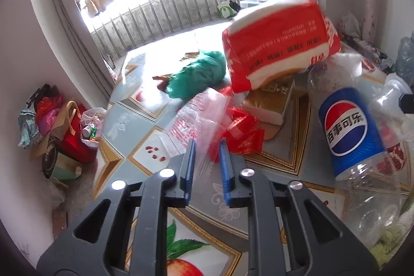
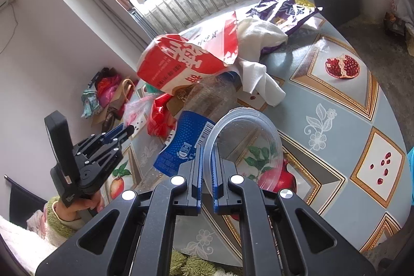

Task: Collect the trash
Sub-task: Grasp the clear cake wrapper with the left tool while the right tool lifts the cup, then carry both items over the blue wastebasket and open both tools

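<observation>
Pinching a clear plastic lid [image 2: 243,149] by its near rim, the right gripper [image 2: 206,168] has its blue pads clamped together on it, low over the table [image 2: 336,100].

Over on the left, the left gripper [image 1: 206,159] hangs above the mess with fingers a bit apart and nothing between them, a red plastic bag [image 1: 238,133] just past the tips. Left cam shows the Pepsi bottle [image 1: 354,136] lying on the right with its label up, plus a green bag [image 1: 199,74] farther back. Only the right cam catches the purple snack bag [image 2: 282,9] and white cloth [image 2: 258,51] at the far side, and the person's hand [image 2: 77,206] gripping the left tool. The red-and-white bag [image 2: 186,61] sits on the pile in both.
</observation>
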Action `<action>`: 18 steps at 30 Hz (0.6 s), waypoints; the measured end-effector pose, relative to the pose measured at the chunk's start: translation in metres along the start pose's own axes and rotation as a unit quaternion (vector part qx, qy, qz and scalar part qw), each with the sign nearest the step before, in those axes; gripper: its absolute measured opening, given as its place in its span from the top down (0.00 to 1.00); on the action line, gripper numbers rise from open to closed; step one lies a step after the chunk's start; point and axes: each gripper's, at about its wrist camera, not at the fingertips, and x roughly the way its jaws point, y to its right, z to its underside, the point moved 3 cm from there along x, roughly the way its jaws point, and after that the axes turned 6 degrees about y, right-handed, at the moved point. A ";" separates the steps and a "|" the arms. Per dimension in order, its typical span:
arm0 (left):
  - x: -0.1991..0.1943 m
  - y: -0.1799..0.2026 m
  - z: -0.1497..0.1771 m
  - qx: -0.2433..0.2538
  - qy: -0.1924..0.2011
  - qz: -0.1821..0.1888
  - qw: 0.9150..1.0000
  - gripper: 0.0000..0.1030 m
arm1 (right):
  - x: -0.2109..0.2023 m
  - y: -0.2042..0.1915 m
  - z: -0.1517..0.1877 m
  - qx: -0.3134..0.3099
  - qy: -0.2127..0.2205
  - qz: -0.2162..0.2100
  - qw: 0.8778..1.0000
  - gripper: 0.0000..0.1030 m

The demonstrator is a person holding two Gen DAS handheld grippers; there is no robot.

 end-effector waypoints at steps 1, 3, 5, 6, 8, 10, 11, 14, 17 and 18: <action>-0.006 -0.003 -0.003 -0.005 0.005 -0.003 1.000 0.90 | -0.003 -0.002 0.000 -0.003 0.004 -0.004 1.000 0.94; -0.021 -0.011 -0.009 -0.015 0.018 -0.007 1.000 0.93 | -0.008 -0.004 -0.001 -0.009 0.012 -0.012 1.000 0.94; -0.037 -0.017 -0.016 -0.027 0.028 -0.004 0.999 0.93 | -0.015 -0.007 -0.002 -0.014 0.021 -0.023 0.999 0.94; -0.045 -0.019 -0.019 -0.033 0.033 -0.001 0.999 0.93 | -0.019 -0.008 -0.002 -0.015 0.026 -0.028 0.999 0.94; -0.064 -0.022 -0.028 -0.053 0.047 0.021 0.997 0.94 | -0.029 -0.008 -0.002 -0.016 0.038 -0.041 0.998 0.94; -0.081 -0.024 -0.039 -0.080 0.057 0.070 0.993 0.94 | -0.041 -0.007 -0.003 -0.015 0.052 -0.053 0.997 0.94; -0.087 -0.022 -0.046 -0.089 0.061 0.094 0.990 0.94 | -0.050 -0.004 -0.004 -0.012 0.062 -0.058 0.996 0.94; -0.105 0.002 -0.074 -0.093 0.075 0.177 0.977 0.94 | -0.083 0.009 -0.010 -0.003 0.103 -0.058 0.993 0.94; -0.109 0.046 -0.116 -0.067 0.079 0.263 0.959 0.94 | -0.122 0.034 -0.019 0.007 0.156 -0.018 0.988 0.94; -0.108 0.064 -0.130 -0.058 0.076 0.295 0.951 0.94 | -0.132 0.044 -0.021 0.012 0.170 0.000 0.985 0.94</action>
